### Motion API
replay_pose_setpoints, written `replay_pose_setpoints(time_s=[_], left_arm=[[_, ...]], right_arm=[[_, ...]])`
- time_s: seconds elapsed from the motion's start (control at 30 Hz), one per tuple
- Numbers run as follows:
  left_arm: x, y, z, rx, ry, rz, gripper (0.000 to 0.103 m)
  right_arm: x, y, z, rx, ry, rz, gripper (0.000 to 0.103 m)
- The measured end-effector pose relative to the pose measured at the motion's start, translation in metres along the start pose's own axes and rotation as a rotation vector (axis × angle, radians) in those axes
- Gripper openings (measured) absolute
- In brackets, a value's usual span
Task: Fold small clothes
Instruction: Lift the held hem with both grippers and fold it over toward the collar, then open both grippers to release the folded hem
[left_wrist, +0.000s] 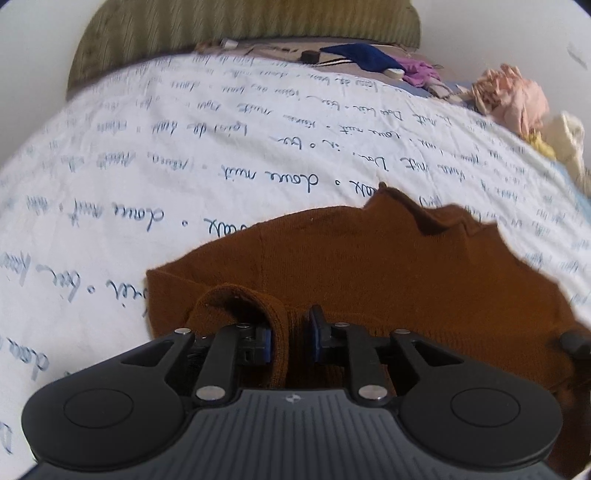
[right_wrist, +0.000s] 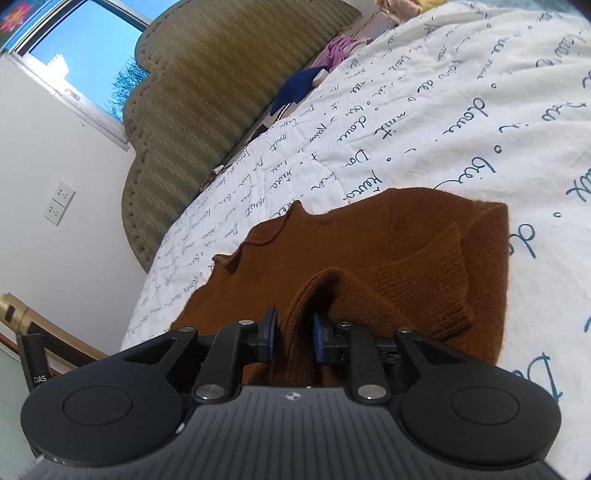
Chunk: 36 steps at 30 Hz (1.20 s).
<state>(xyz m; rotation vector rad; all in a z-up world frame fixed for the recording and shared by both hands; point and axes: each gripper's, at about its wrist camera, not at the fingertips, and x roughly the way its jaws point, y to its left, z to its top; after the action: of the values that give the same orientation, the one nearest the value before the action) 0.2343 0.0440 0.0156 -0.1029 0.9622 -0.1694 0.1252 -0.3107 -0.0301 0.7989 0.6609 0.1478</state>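
A small brown knit sweater (left_wrist: 369, 266) lies on a white bedspread with blue handwriting print (left_wrist: 184, 155). My left gripper (left_wrist: 290, 338) is shut on a fold of the sweater's near edge, with a ribbed cuff curling over its left finger. In the right wrist view the same brown sweater (right_wrist: 388, 236) lies partly folded, one ribbed sleeve (right_wrist: 436, 280) laid across it. My right gripper (right_wrist: 293, 338) is shut on a raised fold of the sweater's near edge.
An olive padded headboard (left_wrist: 240, 26) stands at the bed's far end. A navy garment (left_wrist: 354, 55), purple cloth (left_wrist: 421, 72) and a pink and cream clothes pile (left_wrist: 517, 99) lie at the far right. A window (right_wrist: 74, 55) and wall sockets (right_wrist: 59, 206) are on the left wall.
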Motion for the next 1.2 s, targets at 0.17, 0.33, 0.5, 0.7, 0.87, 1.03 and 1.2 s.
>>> replay_pose_setpoints(time_s=[0.17, 0.33, 0.5, 0.7, 0.87, 1.03, 1.2], left_arm=[[0.003, 0.030, 0.009, -0.194, 0.044, -0.123, 0.020], [0.004, 0.048, 0.009, -0.311, 0.038, -0.171, 0.020], [0.002, 0.050, 0.011, -0.330, 0.003, -0.158, 0.020], [-0.006, 0.065, 0.015, -0.398, -0.064, -0.104, 0.020], [-0.020, 0.072, 0.012, -0.385, -0.122, -0.036, 0.021], [-0.027, 0.056, 0.006, -0.273, -0.148, 0.015, 0.021], [-0.030, 0.028, -0.002, -0.121, -0.181, 0.070, 0.021]], right_arm=[[0.001, -0.007, 0.007, 0.067, -0.012, 0.050, 0.042], [0.005, -0.014, 0.011, 0.129, -0.049, 0.063, 0.047], [0.011, -0.021, 0.013, 0.168, -0.063, 0.057, 0.048], [0.009, -0.021, 0.014, 0.161, -0.088, 0.046, 0.054], [0.003, -0.011, 0.012, 0.102, -0.114, 0.024, 0.058], [0.005, 0.008, 0.005, -0.009, -0.091, 0.002, 0.064], [0.012, 0.022, -0.003, -0.103, -0.063, -0.063, 0.065]])
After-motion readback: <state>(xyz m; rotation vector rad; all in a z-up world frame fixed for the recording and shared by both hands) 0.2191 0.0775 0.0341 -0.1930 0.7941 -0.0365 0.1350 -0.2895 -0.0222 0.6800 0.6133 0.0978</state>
